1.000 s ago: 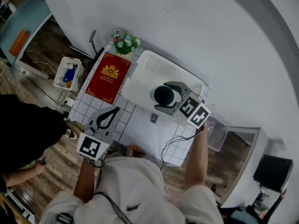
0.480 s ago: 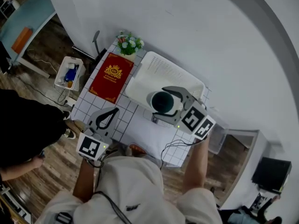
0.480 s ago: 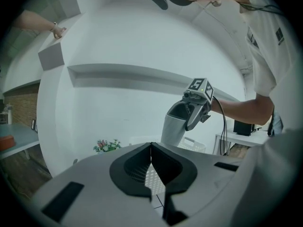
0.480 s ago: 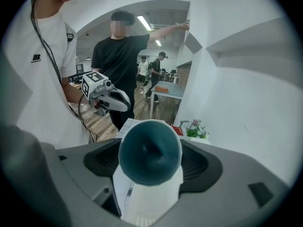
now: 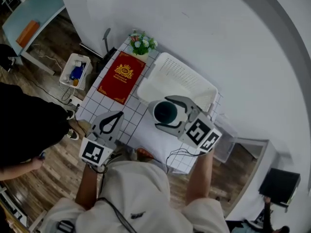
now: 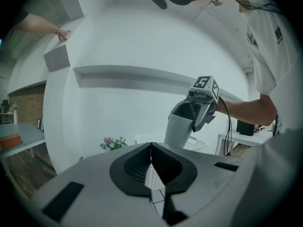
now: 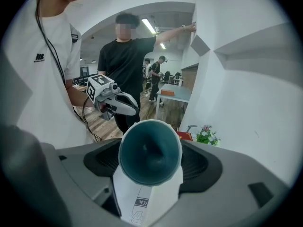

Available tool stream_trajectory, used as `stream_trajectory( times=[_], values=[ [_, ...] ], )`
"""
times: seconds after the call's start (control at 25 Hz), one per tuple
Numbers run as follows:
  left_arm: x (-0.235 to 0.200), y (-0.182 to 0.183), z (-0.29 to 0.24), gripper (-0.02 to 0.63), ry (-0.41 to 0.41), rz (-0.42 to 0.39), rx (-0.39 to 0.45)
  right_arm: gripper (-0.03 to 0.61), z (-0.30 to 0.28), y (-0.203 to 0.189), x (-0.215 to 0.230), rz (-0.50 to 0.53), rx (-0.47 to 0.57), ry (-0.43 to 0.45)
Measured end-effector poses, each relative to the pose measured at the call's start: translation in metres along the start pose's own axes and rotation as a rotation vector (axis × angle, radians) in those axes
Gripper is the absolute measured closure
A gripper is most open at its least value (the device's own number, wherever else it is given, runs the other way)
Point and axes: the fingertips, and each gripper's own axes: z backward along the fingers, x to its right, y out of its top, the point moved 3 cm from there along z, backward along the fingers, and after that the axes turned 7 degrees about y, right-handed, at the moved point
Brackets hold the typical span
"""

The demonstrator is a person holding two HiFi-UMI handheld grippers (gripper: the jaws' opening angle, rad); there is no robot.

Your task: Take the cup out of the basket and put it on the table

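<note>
The cup [image 5: 165, 111], white outside and teal inside, is held in the air with my right gripper [image 5: 164, 113] shut on it. It hangs just in front of the white basket [image 5: 187, 76], over the near part of the tiled table [image 5: 104, 107]. In the right gripper view the cup's mouth [image 7: 149, 151] faces the camera between the jaws. The left gripper view shows the cup [image 6: 181, 126] slightly tilted, above the basket [image 6: 201, 144]. My left gripper [image 5: 118, 115] rests shut and empty over the table's left front.
A red book [image 5: 121, 77] lies at the table's far left, with a small flower pot [image 5: 142, 43] behind it. A white sheet [image 5: 154, 141] covers the table's near right. A person in black [image 5: 24, 130] stands at the left. A small white bin [image 5: 74, 72] sits on the floor.
My right gripper has carried the cup from above the basket toward me, to a spot over the table in front of it. The left gripper has stayed put.
</note>
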Motion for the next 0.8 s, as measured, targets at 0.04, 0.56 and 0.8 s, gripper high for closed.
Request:
stream_trajectory(
  times=[0.04, 0.56, 0.8],
  values=[
    [-0.002, -0.001, 0.002, 0.604, 0.005, 0.001, 0.0, 0.198, -0.004, 0.001, -0.002, -0.002, 0.011, 0.008],
    [-0.014, -0.018, 0.015, 0.604, 0.055, 0.013, -0.021, 0.198, -0.054, 0.006, -0.029, -0.011, 0.061, 0.093],
    [-0.017, -0.033, 0.021, 0.604, 0.073, 0.01, -0.055, 0.198, -0.079, -0.004, -0.039, -0.032, 0.06, 0.113]
  ],
)
